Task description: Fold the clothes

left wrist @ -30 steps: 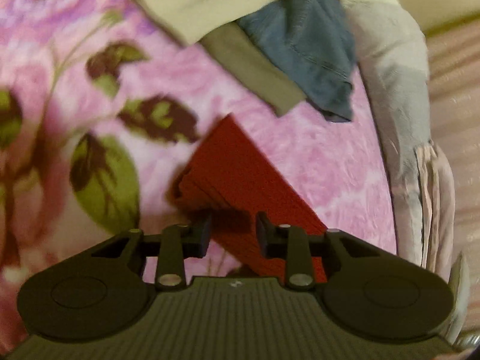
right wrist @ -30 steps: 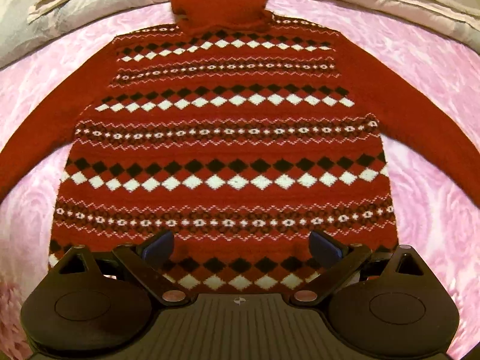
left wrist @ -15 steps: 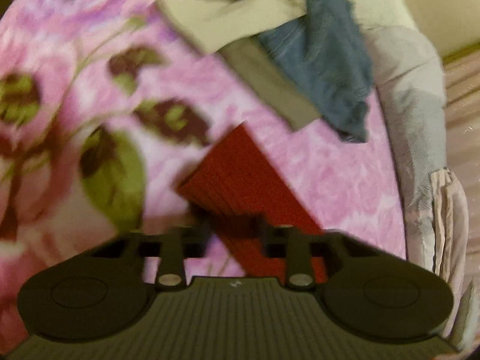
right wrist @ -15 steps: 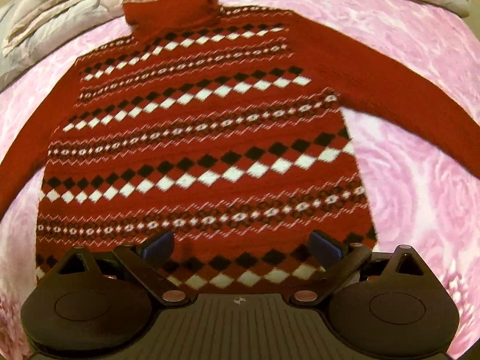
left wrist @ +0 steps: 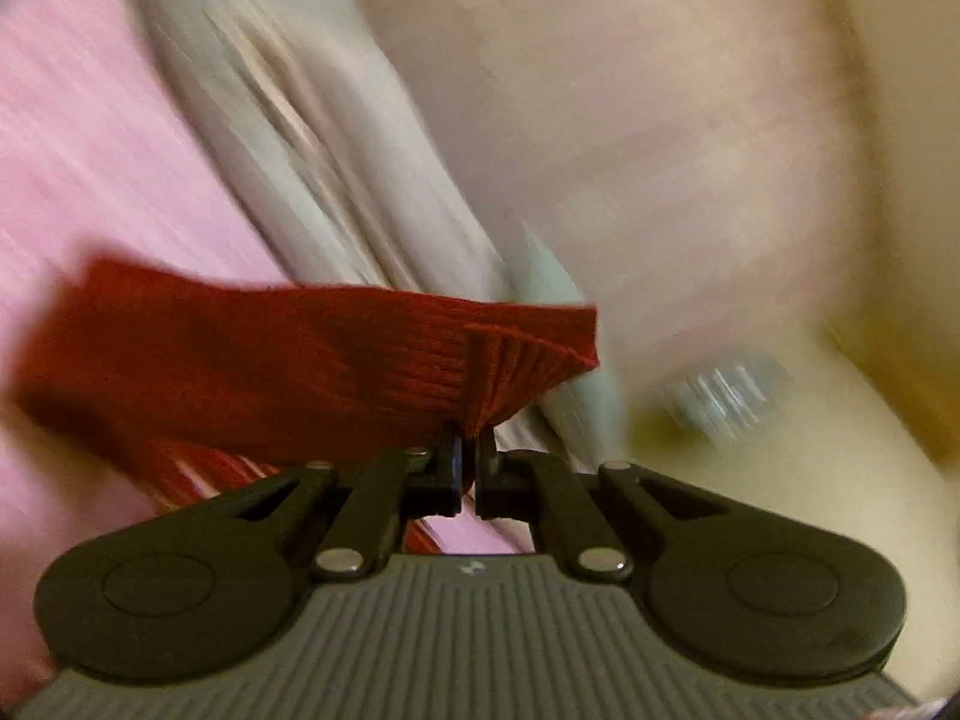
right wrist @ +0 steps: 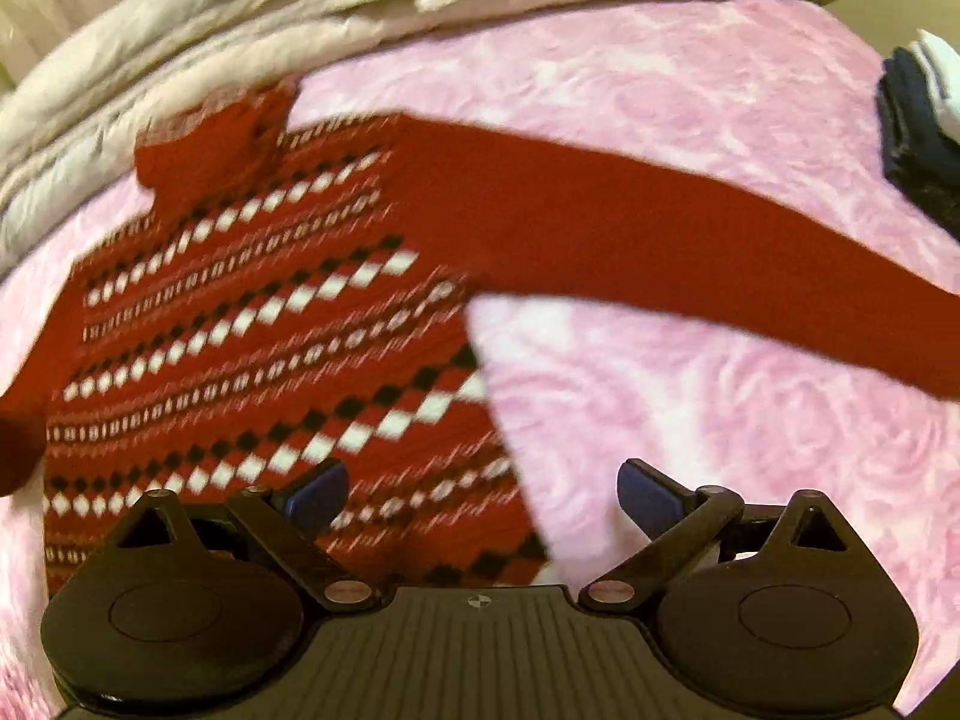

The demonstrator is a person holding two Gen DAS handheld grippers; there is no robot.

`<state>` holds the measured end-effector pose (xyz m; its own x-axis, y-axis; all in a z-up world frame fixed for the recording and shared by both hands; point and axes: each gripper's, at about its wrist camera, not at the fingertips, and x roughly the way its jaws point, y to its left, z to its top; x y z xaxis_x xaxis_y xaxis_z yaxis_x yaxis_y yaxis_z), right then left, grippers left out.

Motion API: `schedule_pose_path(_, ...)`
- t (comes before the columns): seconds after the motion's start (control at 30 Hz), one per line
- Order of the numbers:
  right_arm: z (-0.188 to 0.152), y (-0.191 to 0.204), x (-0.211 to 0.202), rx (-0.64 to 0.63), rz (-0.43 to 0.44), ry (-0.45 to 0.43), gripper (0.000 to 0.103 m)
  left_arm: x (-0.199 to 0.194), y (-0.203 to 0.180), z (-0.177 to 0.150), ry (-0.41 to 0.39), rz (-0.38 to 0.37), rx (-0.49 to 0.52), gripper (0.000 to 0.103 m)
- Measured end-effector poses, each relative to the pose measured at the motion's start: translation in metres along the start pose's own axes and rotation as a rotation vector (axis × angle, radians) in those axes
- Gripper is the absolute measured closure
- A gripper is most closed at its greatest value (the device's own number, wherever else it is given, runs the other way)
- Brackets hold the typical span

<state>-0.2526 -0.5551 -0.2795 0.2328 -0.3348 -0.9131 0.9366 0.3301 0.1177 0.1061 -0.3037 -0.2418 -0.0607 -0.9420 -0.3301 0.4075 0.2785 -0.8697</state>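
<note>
A red sweater [right wrist: 252,312] with black and white diamond bands lies flat on the pink blanket [right wrist: 690,408], collar at the far side. Its right sleeve [right wrist: 660,240] stretches out to the right. My right gripper [right wrist: 483,492] is open and empty above the sweater's lower right hem. In the left wrist view, my left gripper [left wrist: 468,450] is shut on the cuff of the sweater's left sleeve [left wrist: 270,360] and holds it lifted above the blanket [left wrist: 108,168]. This view is blurred by motion.
A beige and grey duvet [right wrist: 300,18] is bunched along the far edge of the bed; it also shows in the left wrist view [left wrist: 336,180]. A dark folded garment stack [right wrist: 918,126] sits at the right edge.
My left gripper has closed on the sleeve cuff, lifted it and swung round toward the duvet. My right gripper has drifted right, toward the hem corner, still open.
</note>
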Motion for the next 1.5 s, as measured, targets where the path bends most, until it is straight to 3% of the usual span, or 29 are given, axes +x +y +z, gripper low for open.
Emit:
schedule_pose_path(0.07,0.004,-0.011,-0.004,0.025,-0.001,-0.029,0.004,0.028,0.001,-0.031,0.107,0.039,0.018,0.093)
schedule_pose_path(0.2,0.012,-0.033,-0.003,0.117,0.017,-0.057,0.004,0.083,0.002,-0.094,0.322,0.118,0.055,0.093)
schedule_pose_path(0.27,0.015,-0.041,0.002,0.192,0.083,-0.059,0.004,0.100,0.006,-0.116,0.399,0.164,0.079,0.093)
schedule_pose_path(0.43,0.019,-0.051,0.021,0.418,0.325,-0.050,0.005,0.070,0.031,-0.078,0.339,0.338,0.177,0.093)
schedule_pose_path(0.5,0.017,-0.051,0.036,0.532,0.413,-0.027,0.036,0.059,0.041,-0.061,0.314,0.408,0.217,0.093)
schedule_pose_path(0.6,0.011,-0.058,0.065,0.732,0.447,0.086,0.038,0.052,0.053,-0.036,0.288,0.463,0.250,0.093)
schedule_pose_path(0.8,0.008,-0.061,0.067,0.805,0.400,0.128,0.038,0.061,0.058,-0.025,0.312,0.470,0.274,0.093)
schedule_pose_path(0.87,0.008,-0.057,0.069,0.802,0.402,0.134,0.038,0.066,0.060,-0.028,0.328,0.460,0.265,0.092)
schedule_pose_path(0.9,0.008,-0.054,0.072,0.794,0.407,0.137,0.045,0.069,0.062,-0.030,0.335,0.455,0.258,0.092)
schedule_pose_path(0.93,0.008,-0.051,0.074,0.785,0.410,0.140,0.056,0.071,0.063,-0.032,0.342,0.451,0.252,0.092)
schedule_pose_path(0.97,0.012,-0.048,0.079,0.769,0.407,0.146,0.081,0.073,0.064,-0.034,0.345,0.450,0.251,0.092)
schedule_pose_path(1.0,0.018,-0.044,0.083,0.743,0.400,0.147,0.092,0.076,0.065,-0.034,0.345,0.450,0.255,0.092)
schedule_pose_path(1.1,0.043,-0.023,0.073,0.564,0.382,0.037,0.100,0.084,0.066,-0.037,0.341,0.451,0.267,0.092)
schedule_pose_path(1.17,0.066,-0.002,0.044,0.359,0.426,-0.139,0.100,0.088,0.066,-0.036,0.325,0.454,0.274,0.092)
schedule_pose_path(1.27,0.080,0.010,0.005,0.195,0.492,-0.365,0.101,0.091,0.065,-0.034,0.305,0.450,0.271,0.092)
schedule_pose_path(1.37,0.080,-0.004,0.017,0.204,0.392,-0.356,0.101,0.097,0.067,-0.035,0.306,0.464,0.285,0.092)
schedule_pose_path(1.5,0.071,-0.026,0.082,0.267,0.268,-0.161,0.100,0.103,0.076,-0.041,0.334,0.501,0.298,0.092)
